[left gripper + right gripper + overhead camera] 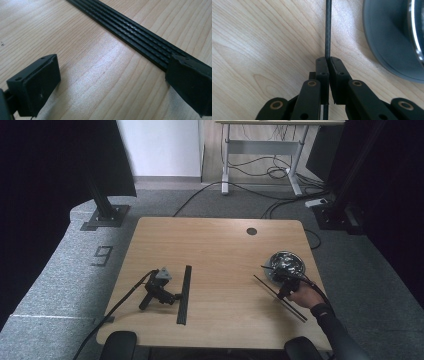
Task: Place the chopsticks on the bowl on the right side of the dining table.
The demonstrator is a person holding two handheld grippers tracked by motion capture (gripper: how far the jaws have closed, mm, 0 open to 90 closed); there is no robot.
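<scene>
My right gripper (pixel 283 290), held in a hand at the table's right side, is shut on a thin black strip (pixel 280 298) that runs diagonally over the wood. In the right gripper view the jaws (pixel 328 62) pinch that strip (pixel 327 30) edge-on, and it extends straight ahead. My left gripper (pixel 170 296) rests on the table at the left, its cable trailing off the front edge. Its jaws (pixel 112 87) stand wide open with bare wood between them. A black ribbed strip (pixel 135 35) crosses just ahead, passing under the right-hand jaw.
A shiny metal bowl (pixel 286 265) sits just beyond my right gripper, close to the table's right edge; its dark rim (pixel 387 45) is right of the held strip. The ribbed strip (pixel 184 294) lies lengthwise left of centre. A cable hole (pixel 251 231) marks the far edge.
</scene>
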